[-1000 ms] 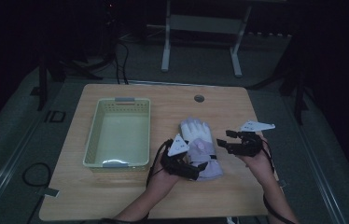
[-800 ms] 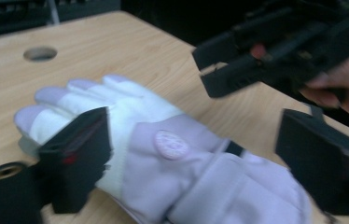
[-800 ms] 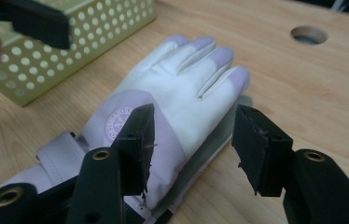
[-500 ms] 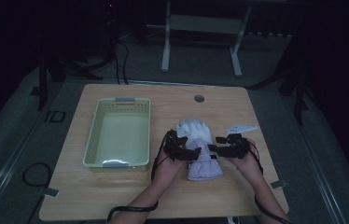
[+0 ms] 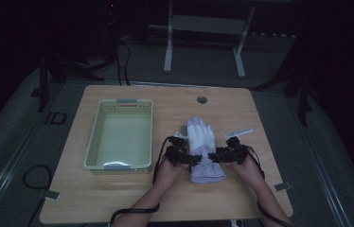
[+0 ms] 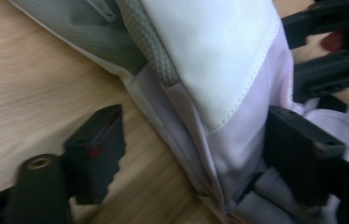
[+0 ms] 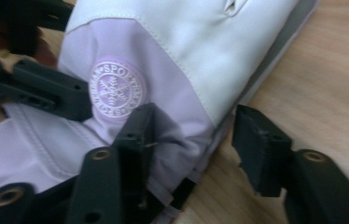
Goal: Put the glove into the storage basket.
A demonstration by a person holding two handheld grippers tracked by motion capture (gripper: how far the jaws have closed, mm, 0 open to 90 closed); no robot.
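I had both tongs, left (image 5: 188,158) and right (image 5: 218,154), closing half-open around the ski glove's (image 5: 200,135) wrist at frame centre, to pinch and lift it.

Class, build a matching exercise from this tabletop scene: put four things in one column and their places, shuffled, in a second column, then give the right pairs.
Things:
1. pale green plastic basket
2. white and lilac padded glove
3. left gripper
4. right gripper

Places:
A. at the glove's wrist, on the basket's side
B. middle of the wooden table, fingers pointing away
C. at the glove's wrist, far from the basket
D. left part of the table

Pairs: 1-D, 2-B, 3-A, 4-C
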